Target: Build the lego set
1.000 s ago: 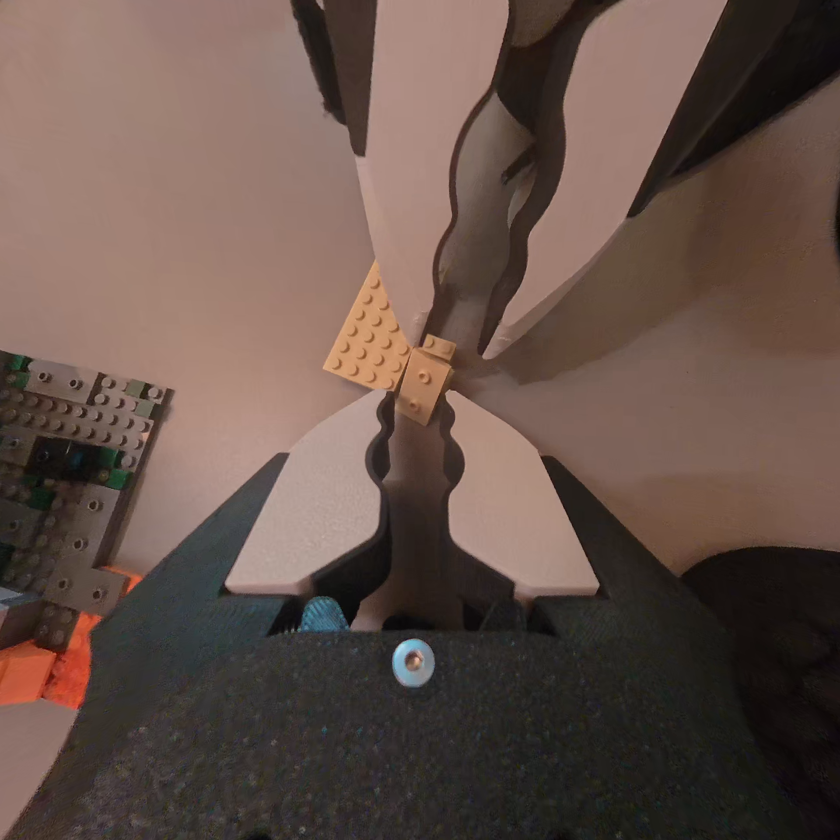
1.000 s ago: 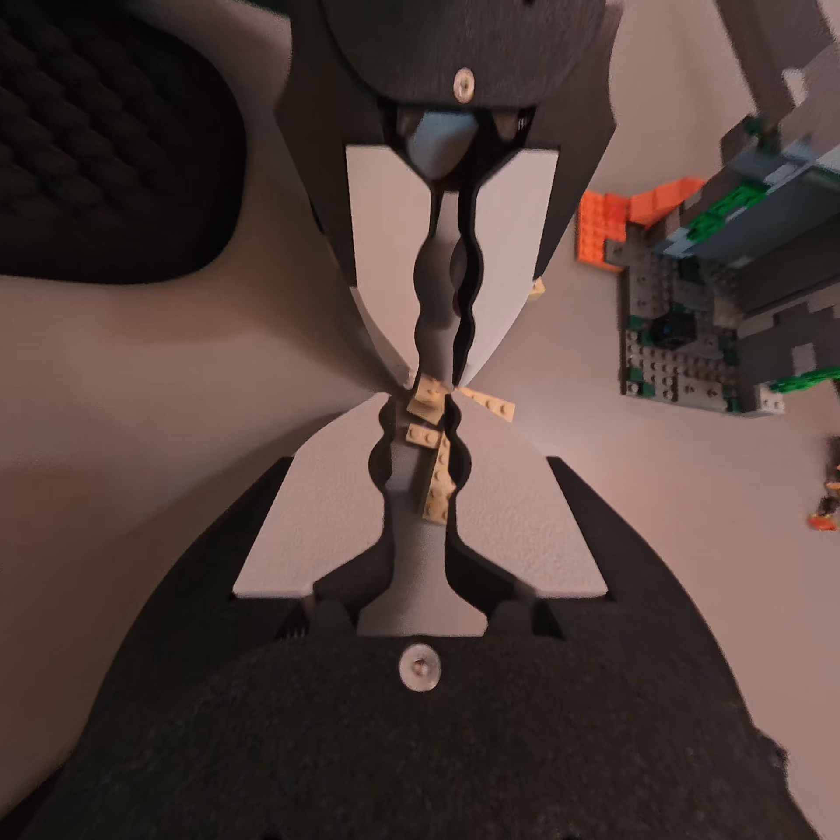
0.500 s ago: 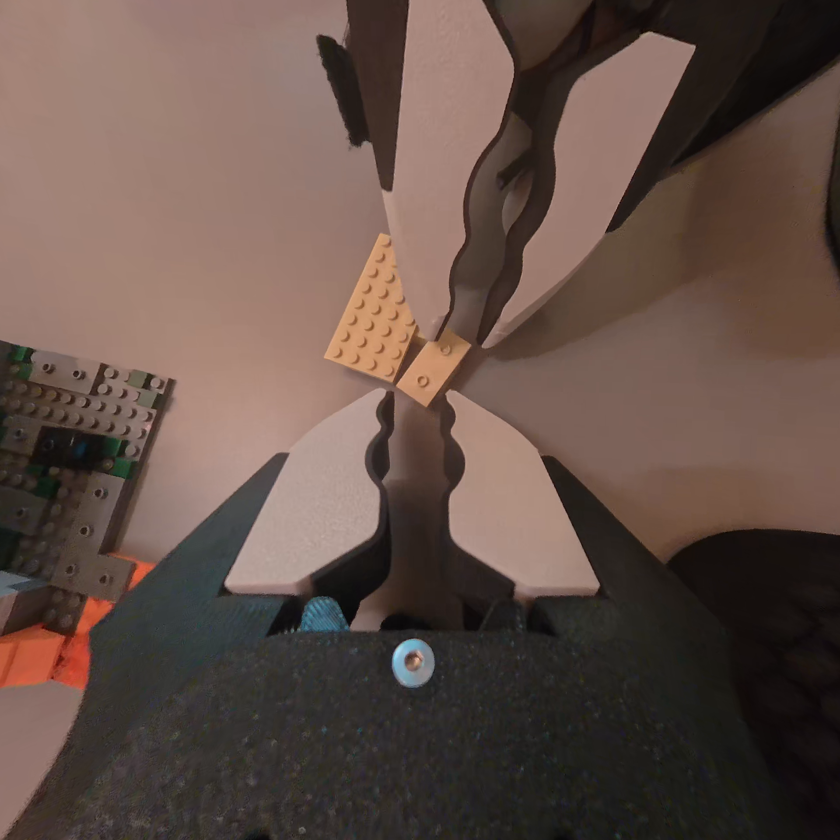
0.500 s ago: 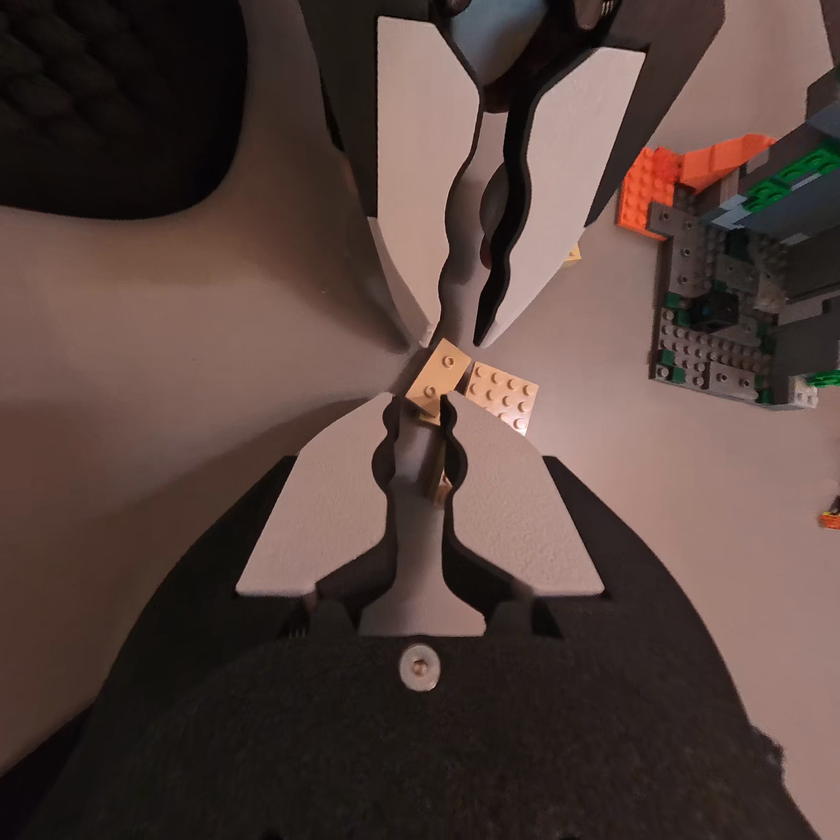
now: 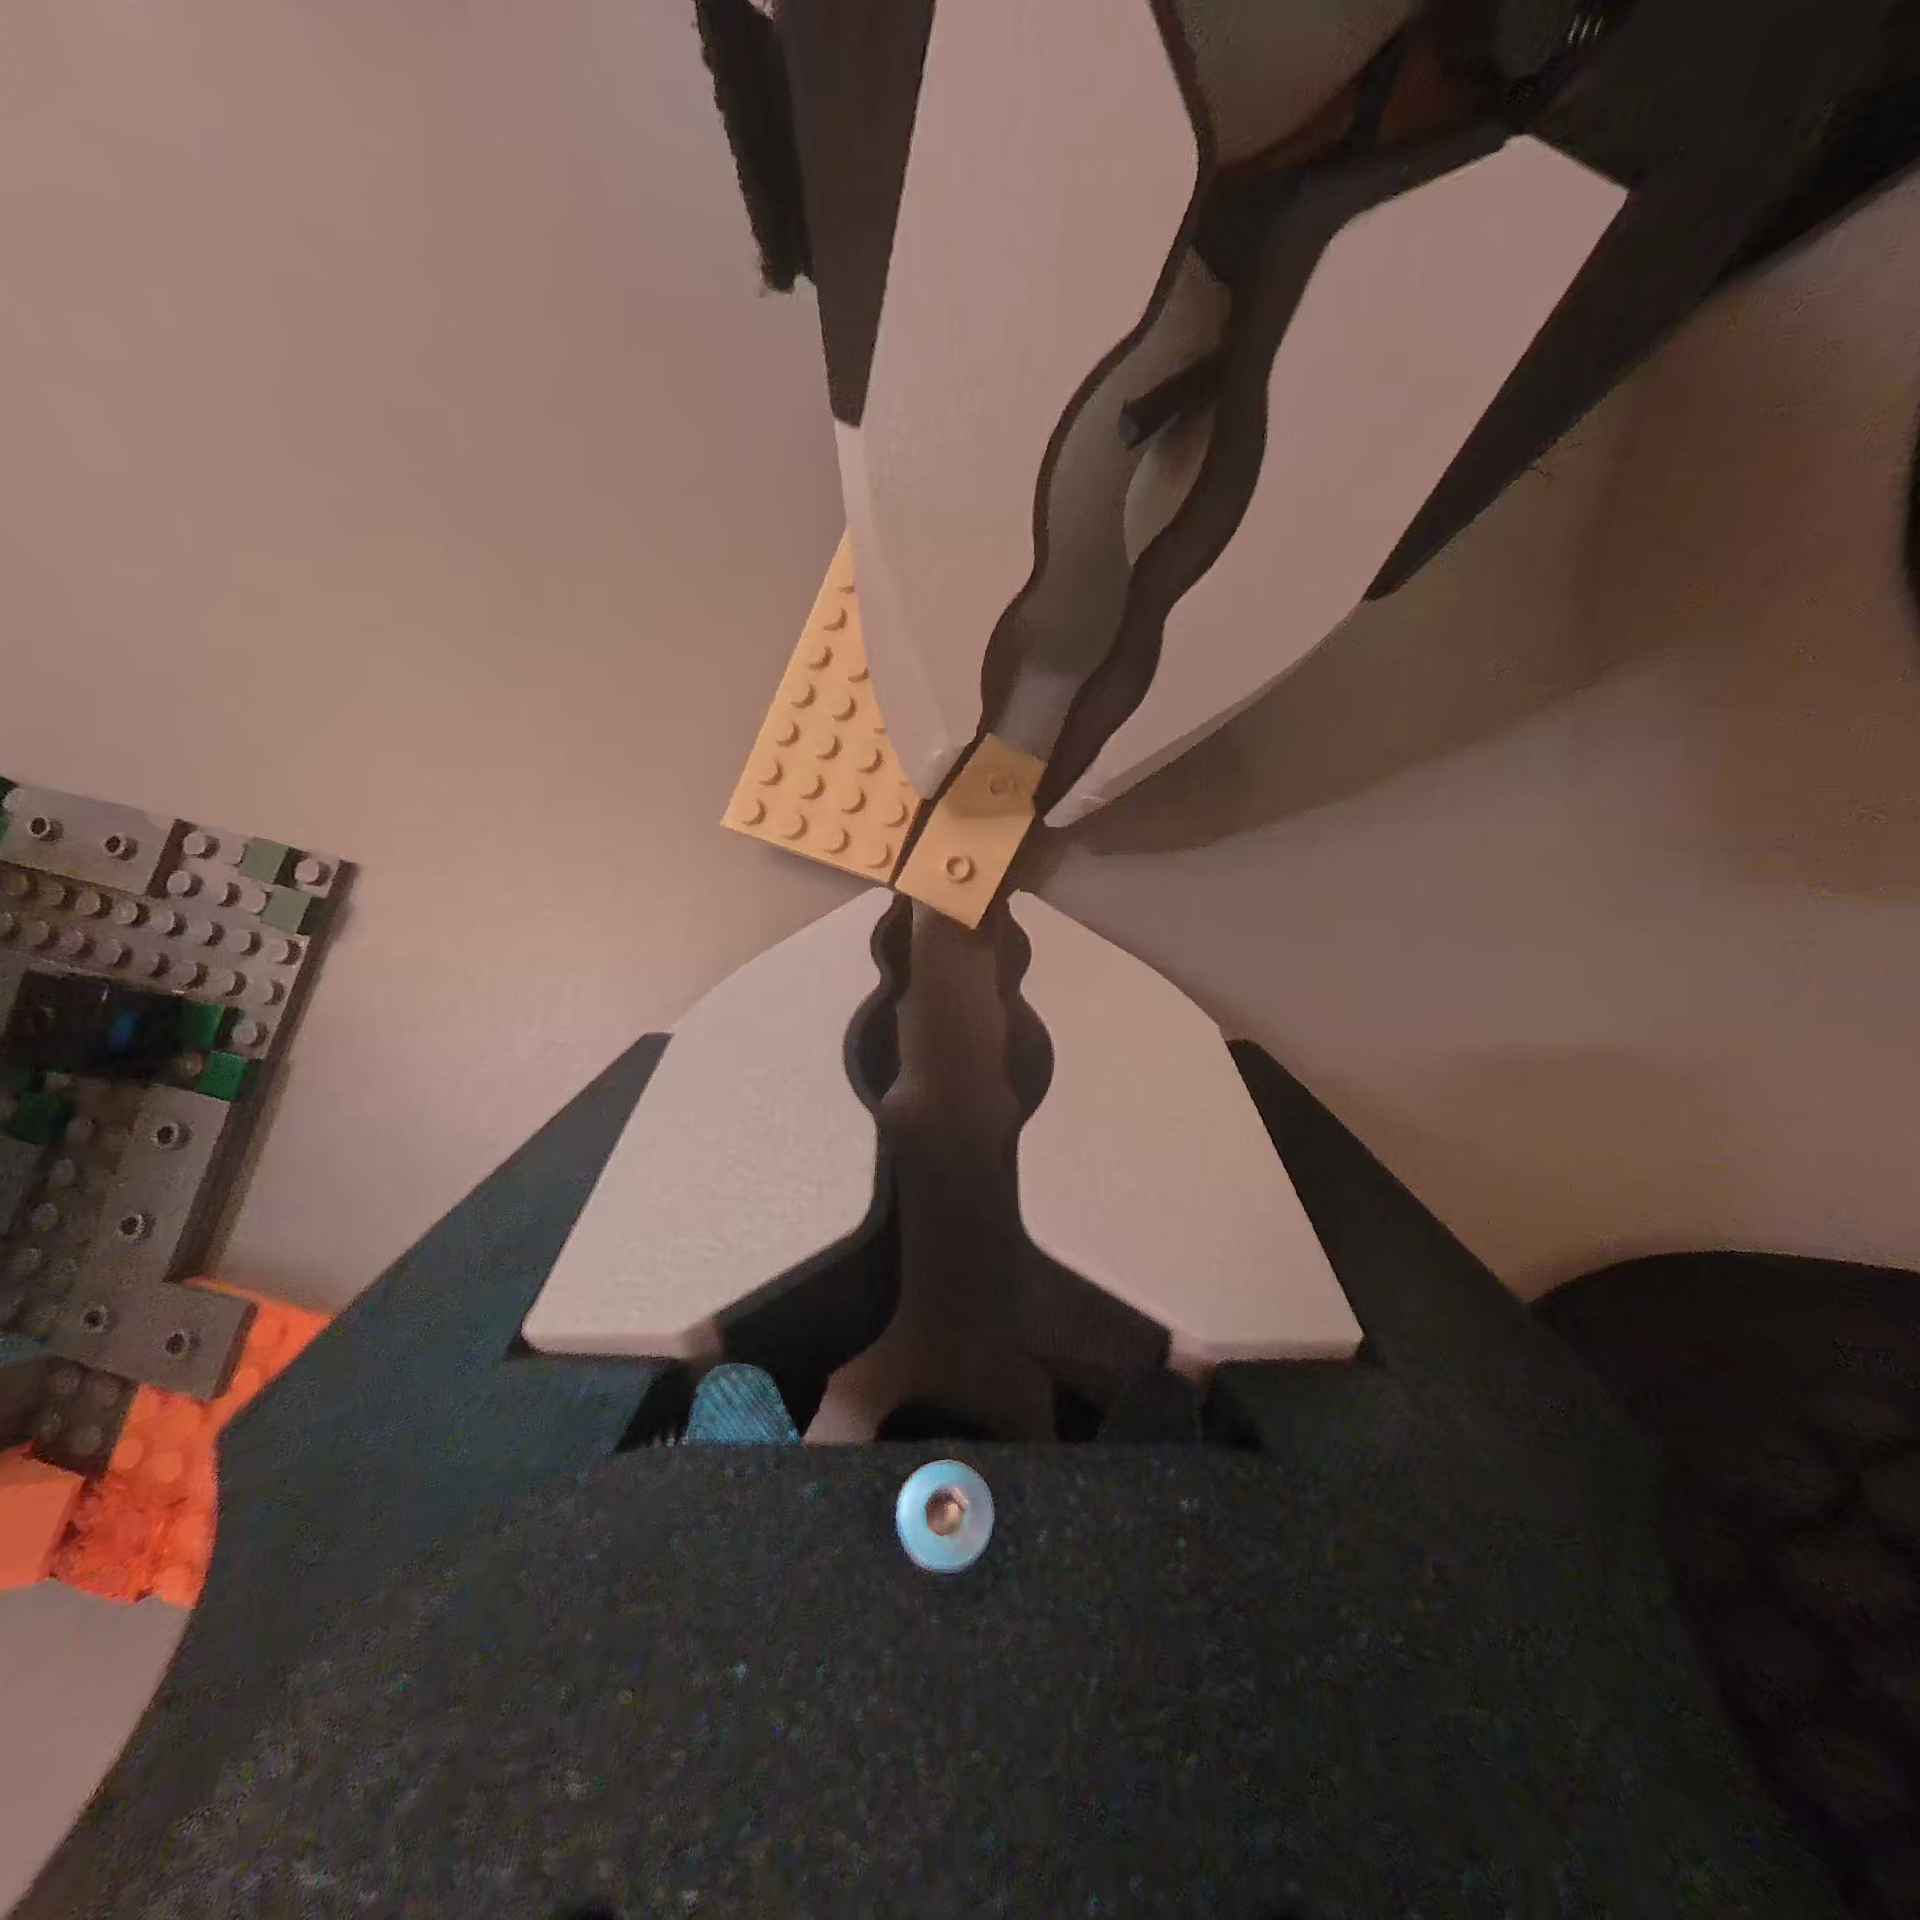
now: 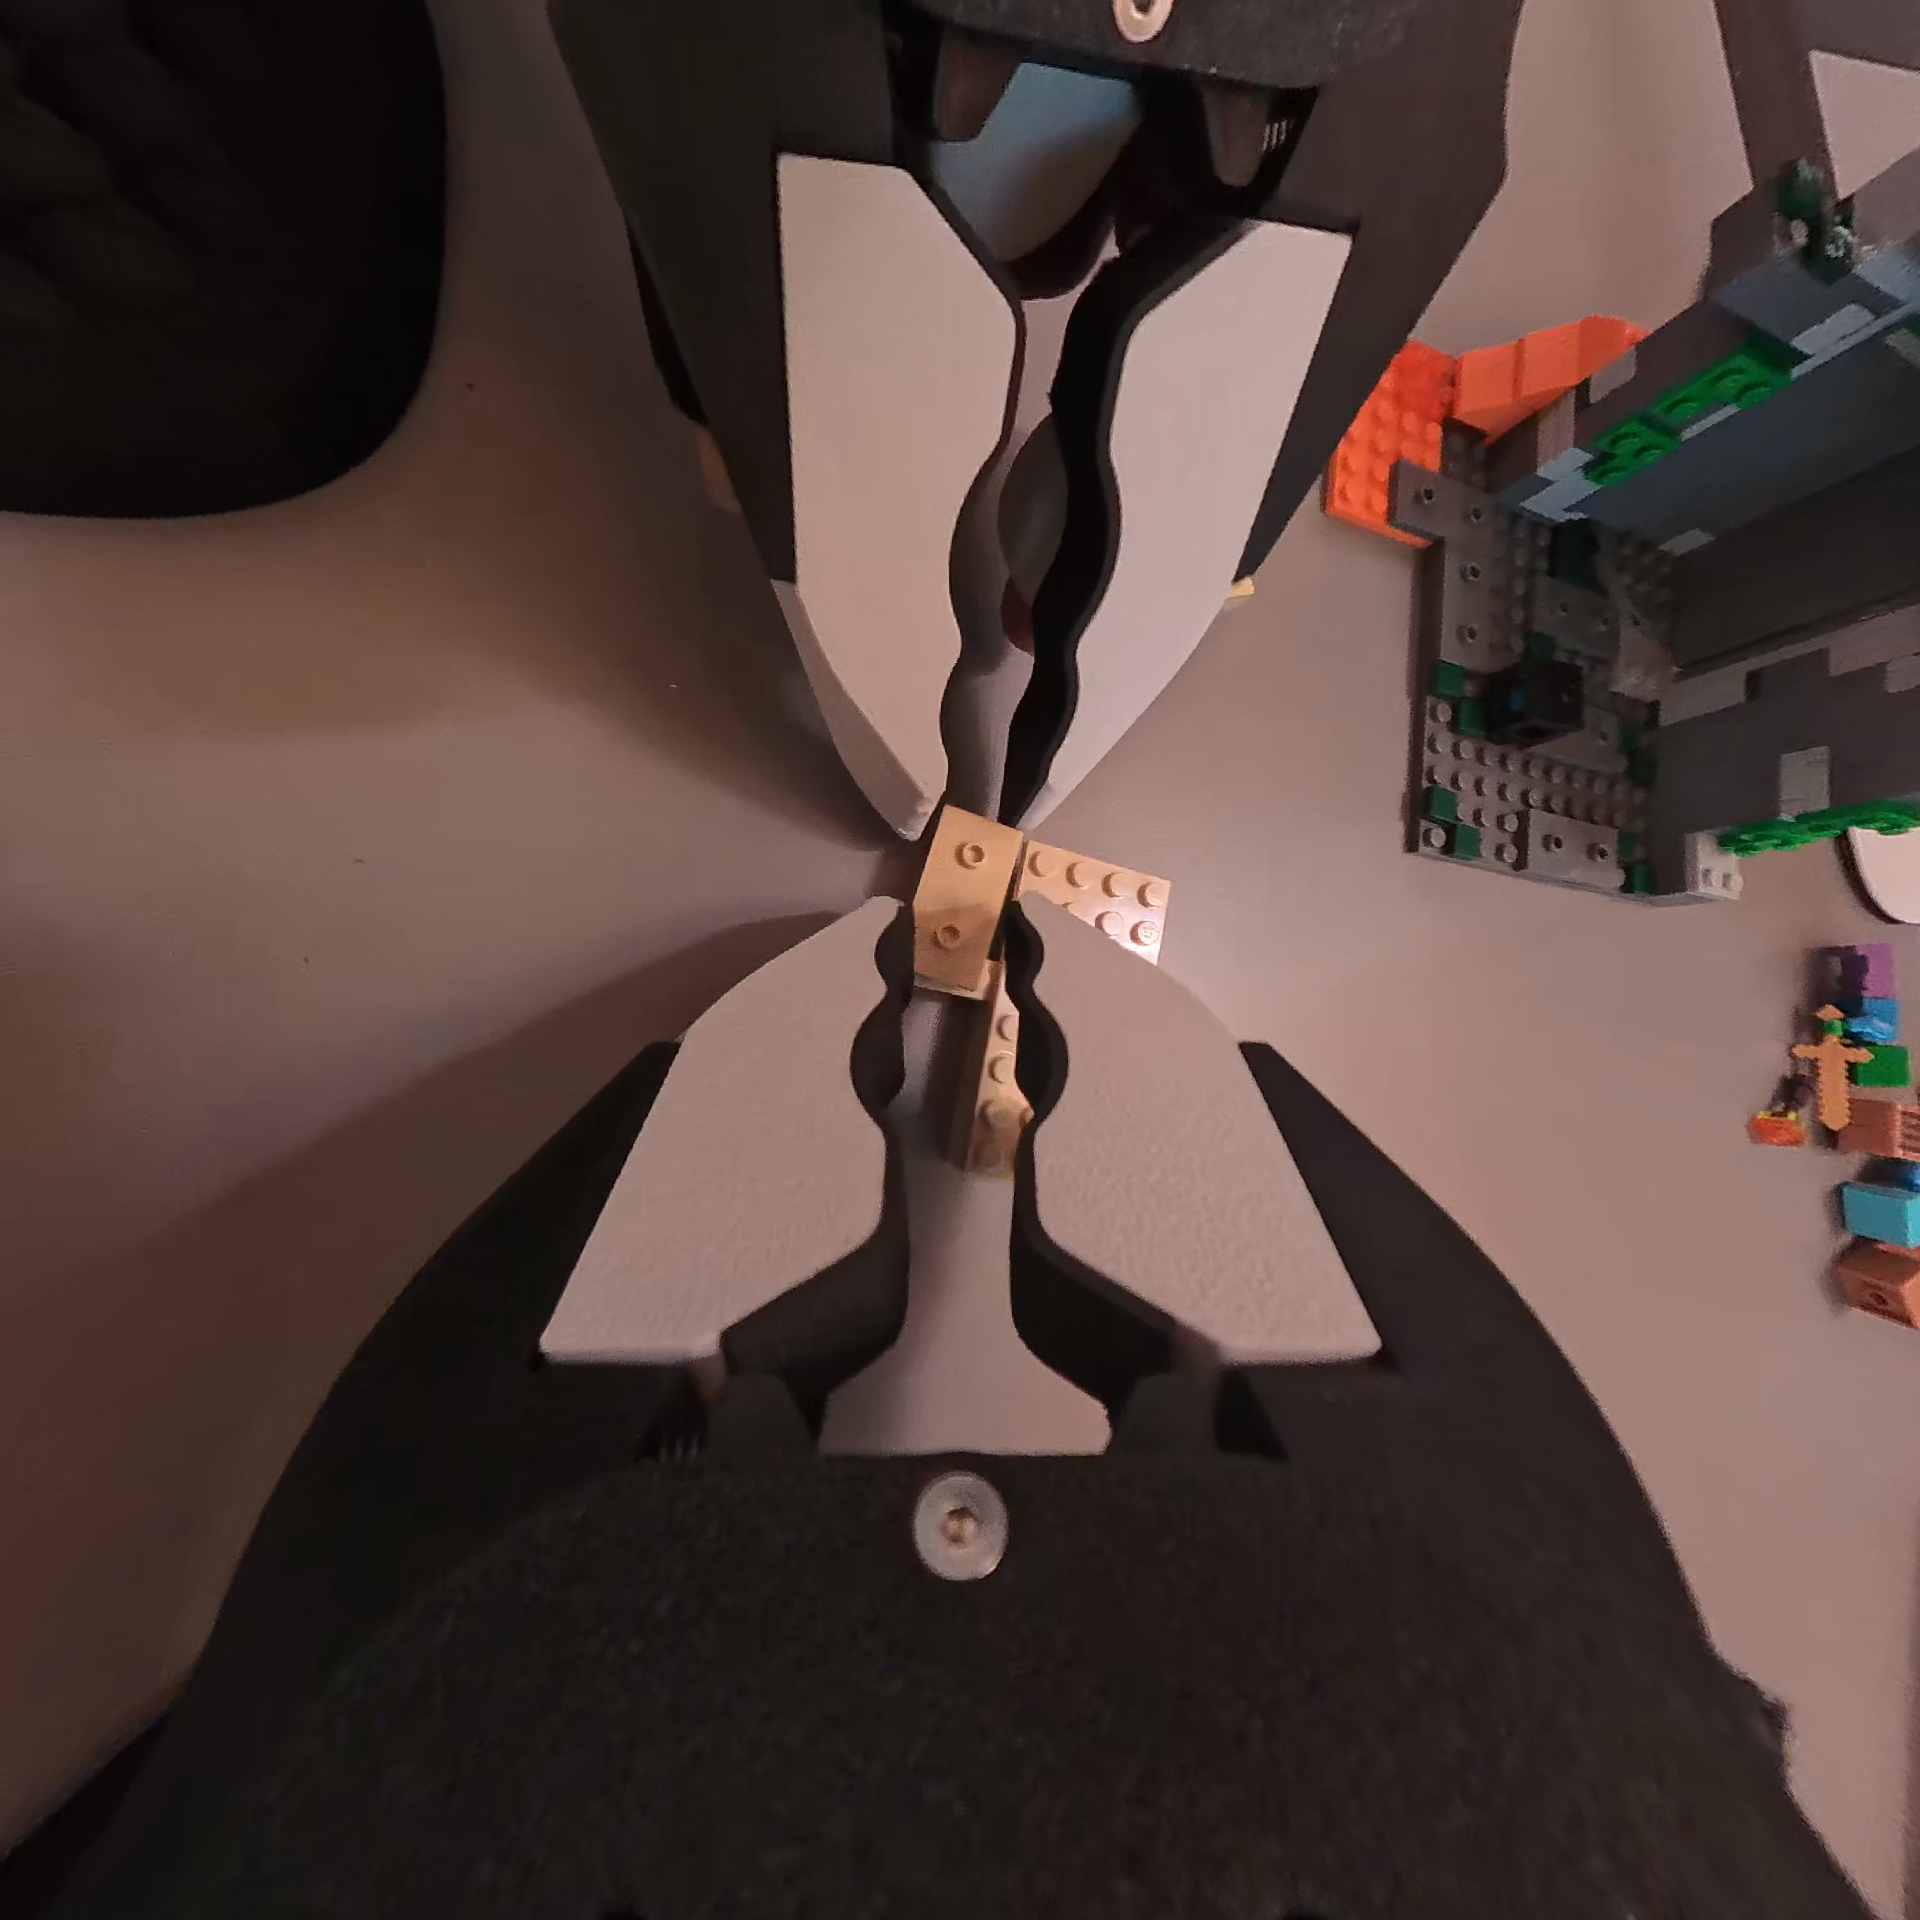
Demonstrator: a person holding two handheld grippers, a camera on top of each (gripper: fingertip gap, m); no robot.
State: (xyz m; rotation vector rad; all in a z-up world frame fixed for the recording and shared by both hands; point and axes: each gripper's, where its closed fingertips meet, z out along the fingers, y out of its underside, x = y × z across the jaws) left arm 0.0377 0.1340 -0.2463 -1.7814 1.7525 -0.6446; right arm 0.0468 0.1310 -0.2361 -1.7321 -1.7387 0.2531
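Observation:
My right gripper (image 6: 956,914) is shut on a tan studded plate (image 6: 1101,899), held edge-on between its fingers above the pale table. In the left wrist view the right gripper (image 5: 997,790) comes in from the top with the plate (image 5: 821,769). A small tan piece (image 5: 961,852) with two studs sits on the plate's corner; it also shows in the right wrist view (image 6: 961,904). My left gripper (image 5: 951,914) faces the right one tip to tip. Its jaws are nearly closed around the near end of the small tan piece. In the right wrist view the left gripper (image 6: 971,821) reaches down from the top.
A grey and green lego build (image 5: 135,1039) with orange bricks (image 5: 156,1455) lies to my left; it shows at the right in the right wrist view (image 6: 1558,675). Small loose figures and bricks (image 6: 1870,1143) lie beside it. A black cushion (image 6: 187,260) is on the other side.
The left gripper had backed off the small tan piece half a second ago and has come back onto its end. The right gripper turned the plate slightly.

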